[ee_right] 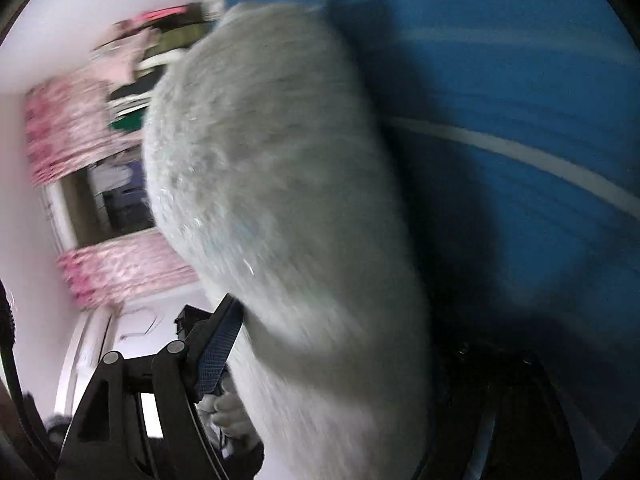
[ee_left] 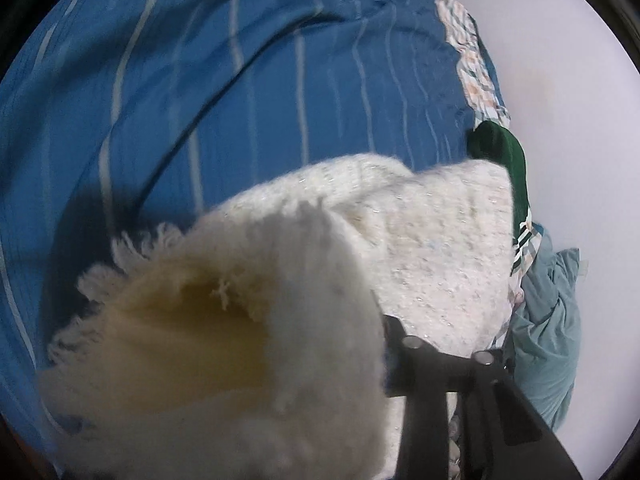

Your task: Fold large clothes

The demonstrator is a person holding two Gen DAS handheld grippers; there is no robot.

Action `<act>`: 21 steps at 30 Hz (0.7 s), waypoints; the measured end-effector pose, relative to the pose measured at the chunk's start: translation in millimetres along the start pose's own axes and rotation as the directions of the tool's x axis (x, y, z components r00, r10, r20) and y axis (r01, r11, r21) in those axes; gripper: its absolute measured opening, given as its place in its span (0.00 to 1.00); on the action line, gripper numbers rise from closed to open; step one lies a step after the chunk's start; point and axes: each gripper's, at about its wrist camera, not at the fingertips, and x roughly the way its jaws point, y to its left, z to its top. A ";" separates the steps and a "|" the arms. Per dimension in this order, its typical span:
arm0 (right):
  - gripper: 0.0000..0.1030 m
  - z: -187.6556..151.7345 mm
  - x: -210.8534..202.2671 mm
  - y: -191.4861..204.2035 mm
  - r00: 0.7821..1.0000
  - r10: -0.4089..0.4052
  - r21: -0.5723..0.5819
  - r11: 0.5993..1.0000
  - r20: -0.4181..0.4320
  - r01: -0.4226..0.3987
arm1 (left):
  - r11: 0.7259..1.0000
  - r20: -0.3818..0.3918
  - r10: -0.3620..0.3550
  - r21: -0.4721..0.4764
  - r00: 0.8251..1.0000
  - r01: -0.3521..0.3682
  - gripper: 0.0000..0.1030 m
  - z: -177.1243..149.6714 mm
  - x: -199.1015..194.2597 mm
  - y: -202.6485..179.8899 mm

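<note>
A cream fringed knit garment [ee_left: 420, 248] lies on the blue striped bedsheet [ee_left: 240, 80]. My left gripper [ee_left: 360, 352] is shut on the garment's fringed edge, which bunches up over the lens; only the right finger [ee_left: 416, 360] shows. In the right wrist view the same garment [ee_right: 280, 200] hangs in a thick fold above the sheet [ee_right: 520, 120]. My right gripper [ee_right: 304, 360] is shut on it; the left finger pad [ee_right: 216, 352] presses the cloth and the other finger is hidden behind it. That view is motion-blurred.
A dark green garment [ee_left: 508, 160] and a teal cloth [ee_left: 548, 320] lie at the bed's right edge by the white wall [ee_left: 568, 80]. In the right wrist view, pink floral curtains [ee_right: 68, 132] frame shelves of clothes [ee_right: 128, 92].
</note>
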 end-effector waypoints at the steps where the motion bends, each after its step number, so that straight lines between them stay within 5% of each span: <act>1: 0.79 2.2 9.0 5.3 1.000 0.003 -0.025 1.000 -0.004 -0.003 | 1.000 0.008 0.007 0.015 1.000 -0.007 0.26 2.9 -2.2 -2.0; 7: 0.55 -1.0 11.8 32.9 0.994 0.036 -0.038 0.999 0.105 -0.032 | 0.996 0.035 -0.030 0.082 0.999 0.027 0.21 34.0 -26.2 -27.1; 14: 0.52 3.0 -10.3 99.6 0.963 0.117 -0.054 0.993 0.242 -0.107 | 0.970 0.003 -0.098 0.225 0.995 0.095 0.21 85.8 -54.0 -101.0; 21: 0.52 59.8 -68.5 188.3 0.908 0.131 -0.087 0.991 0.397 -0.105 | 0.921 -0.066 -0.198 0.328 0.978 0.209 0.21 168.7 -42.2 -225.9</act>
